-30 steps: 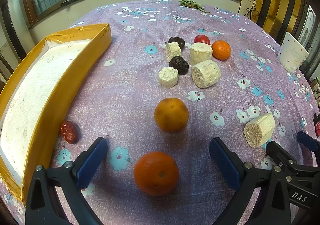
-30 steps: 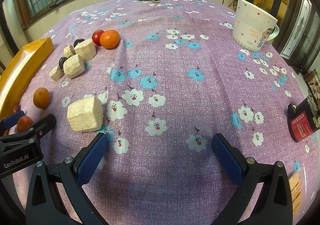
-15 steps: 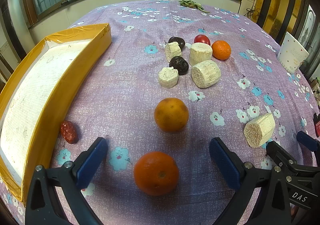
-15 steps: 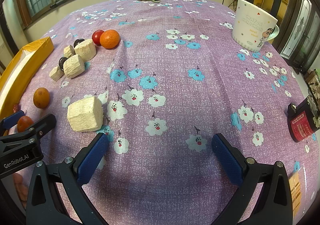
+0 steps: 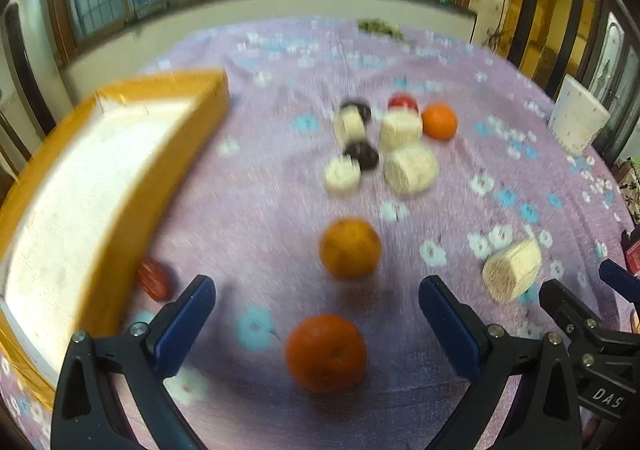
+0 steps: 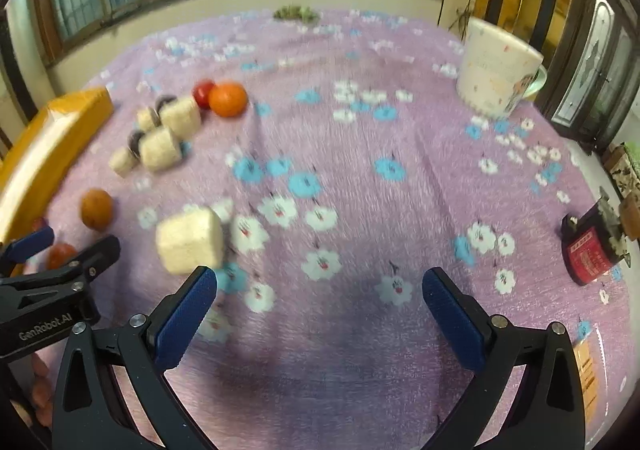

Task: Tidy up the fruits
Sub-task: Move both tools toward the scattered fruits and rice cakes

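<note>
Oranges wait on a purple flowered tablecloth (image 5: 272, 185) — the nearest orange (image 5: 326, 352) lies between the spread blue pads of the left gripper (image 5: 316, 314), untouched; a second, paler orange (image 5: 350, 248) sits just beyond it, and a third orange (image 5: 439, 121) rests at the far side of a cluster beside a red tomato (image 5: 403, 102), two dark plums (image 5: 362, 154) and several pale cut sugarcane chunks (image 5: 410, 169); a red date (image 5: 154, 278) lies against the wall of the yellow-edged tray (image 5: 176, 165), which appears to hold no fruit yet. Both views are blurred, so fine detail is uncertain. The right gripper (image 6: 320, 304) hangs with jaws wide apart over bare cloth, holding nothing; a lone sugarcane chunk (image 6: 190, 240) sits just ahead of its left finger, with a white mug (image 6: 496, 77) and a red-labelled container (image 6: 590, 256) well apart to the right. By the look of it the nearest orange is light, round and firm-skinned but likely to roll — the sound hold would be across its widest middle, pads level and pressure modest so the peel does not bruise; a grip set high or low could squirt it out across the cloth. Plums and the tomato would likely want a gentler squeeze still; the fibrous cane pieces seem stiff and easy to pinch on their flat sides.
</note>
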Motion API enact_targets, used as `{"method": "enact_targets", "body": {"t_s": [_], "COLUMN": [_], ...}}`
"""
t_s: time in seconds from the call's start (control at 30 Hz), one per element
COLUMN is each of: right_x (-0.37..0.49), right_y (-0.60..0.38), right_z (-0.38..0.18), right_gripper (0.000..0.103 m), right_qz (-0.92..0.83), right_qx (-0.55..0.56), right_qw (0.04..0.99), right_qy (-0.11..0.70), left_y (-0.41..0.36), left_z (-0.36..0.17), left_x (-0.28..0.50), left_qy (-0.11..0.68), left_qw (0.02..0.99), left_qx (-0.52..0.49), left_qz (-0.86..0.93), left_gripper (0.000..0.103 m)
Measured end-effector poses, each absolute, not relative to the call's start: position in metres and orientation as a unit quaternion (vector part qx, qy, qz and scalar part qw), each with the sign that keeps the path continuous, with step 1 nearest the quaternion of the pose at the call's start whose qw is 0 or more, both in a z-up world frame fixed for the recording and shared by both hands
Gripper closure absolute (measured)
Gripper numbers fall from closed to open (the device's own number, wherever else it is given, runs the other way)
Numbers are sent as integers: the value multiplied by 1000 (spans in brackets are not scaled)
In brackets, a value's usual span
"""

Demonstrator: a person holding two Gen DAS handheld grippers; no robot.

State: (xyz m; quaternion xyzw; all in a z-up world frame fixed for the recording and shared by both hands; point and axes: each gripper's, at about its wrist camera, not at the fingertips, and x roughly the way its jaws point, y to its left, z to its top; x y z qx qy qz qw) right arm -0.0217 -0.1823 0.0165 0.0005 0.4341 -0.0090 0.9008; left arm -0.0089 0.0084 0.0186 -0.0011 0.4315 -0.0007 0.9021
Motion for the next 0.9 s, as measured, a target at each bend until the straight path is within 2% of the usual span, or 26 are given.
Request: {"method": "enact_targets", "body": {"t_s": [0.2, 0.4, 0.63, 0.9], "right_x": [-27, -40, -50, -56], "right_y": [-170, -153, -139, -143], "right_z": [50, 78, 85, 79], "right_gripper": [0, 0, 0, 0], "right_qz": [6, 5, 0, 0], "right_qx": [27, 24, 3, 16], "right_qw": [915, 937, 949, 947], "right_qy": [402, 348, 317, 320], "left_y": [27, 53, 66, 73], "left_z": [48, 69, 81, 78], "left_x": [-11, -21, -35, -37], "left_qy": [391, 358, 314, 306], "left_qw": [920, 934, 949, 951], "left_qx": [22, -7, -10, -8], "left_qz": [0, -4, 11, 34], "left_gripper": [0, 0, 0, 0]}}
